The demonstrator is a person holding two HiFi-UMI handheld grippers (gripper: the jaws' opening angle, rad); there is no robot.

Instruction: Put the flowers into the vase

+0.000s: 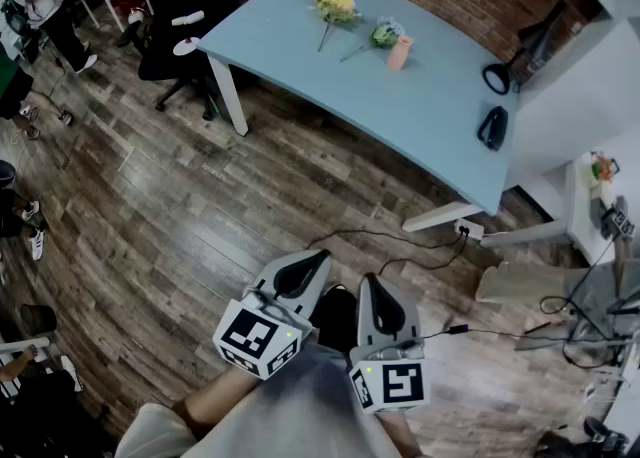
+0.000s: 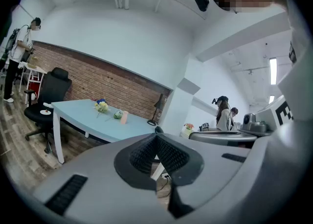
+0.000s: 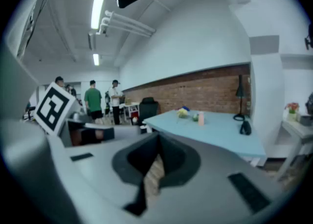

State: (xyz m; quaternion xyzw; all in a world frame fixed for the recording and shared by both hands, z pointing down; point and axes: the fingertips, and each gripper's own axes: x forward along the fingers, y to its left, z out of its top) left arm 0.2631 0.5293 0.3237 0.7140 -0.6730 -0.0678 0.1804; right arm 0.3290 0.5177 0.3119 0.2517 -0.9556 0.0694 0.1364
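Jaws together and empty, the left gripper [image 1: 316, 260] and right gripper [image 1: 369, 282] sit at bottom centre, well apart from the flowers [image 1: 337, 6] and pink vase [image 1: 400, 52] on the table [image 1: 420, 116] at upper centre.

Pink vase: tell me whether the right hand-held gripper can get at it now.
Probably not: the right hand-held gripper hangs over wooden floor, far short of the table bearing the pink vase.

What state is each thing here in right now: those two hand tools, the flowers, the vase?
Left tool: shut, holding nothing, well short of the table.
Right tool: shut, holding nothing.
Vase: standing on the table, no flowers in it.
Yellow flowers: lying on the table.
Green flowers: lying on the table beside the vase.
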